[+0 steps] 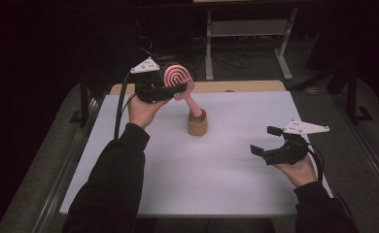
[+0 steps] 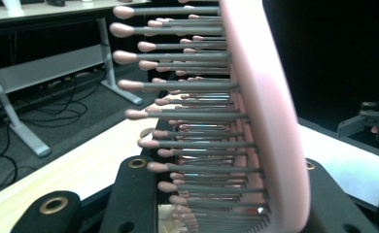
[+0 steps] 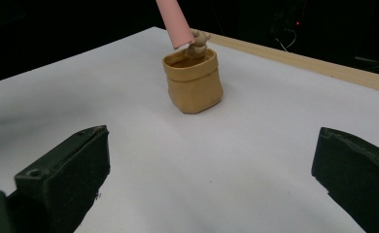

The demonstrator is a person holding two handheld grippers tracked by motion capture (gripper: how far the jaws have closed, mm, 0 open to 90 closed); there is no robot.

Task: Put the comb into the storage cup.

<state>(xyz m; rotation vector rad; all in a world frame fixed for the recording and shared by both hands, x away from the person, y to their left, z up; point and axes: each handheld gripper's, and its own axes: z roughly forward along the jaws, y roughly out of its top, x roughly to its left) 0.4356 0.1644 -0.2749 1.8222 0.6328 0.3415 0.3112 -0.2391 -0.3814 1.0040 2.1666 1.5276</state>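
Pink plastic hairbrush (image 1: 178,80) is held above the far middle of the table (image 1: 144,194), its round head clamped between the jaws of the left gripper (image 1: 170,87). In the left gripper view the bristles (image 2: 187,116) are seen standing out sideways from the pink back (image 2: 267,121), with the black jaws closed against the head from both sides. The long axis is set on a slant: the head is up and toward the left, the handle (image 3: 174,22) runs down and to the right, and its free end is directed into the mouth of a small tan pouch-like cup (image 1: 197,122). In the right gripper view the handle tip is noted just at the cup's rim, near a small tan knob at the far edge; whether it touches the rim or the inside cannot be told.

The step in hand is judged to be the insertion of the brush, handle first, into the cup. The next move is judged to call for a straight lowering along the handle's own line, with the tilt reduced so that the soft-looking cup is not pushed over.

The right gripper (image 1: 266,143) is held low over the right side of the white table, well apart from the cup, its jaws spread wide with nothing between them.
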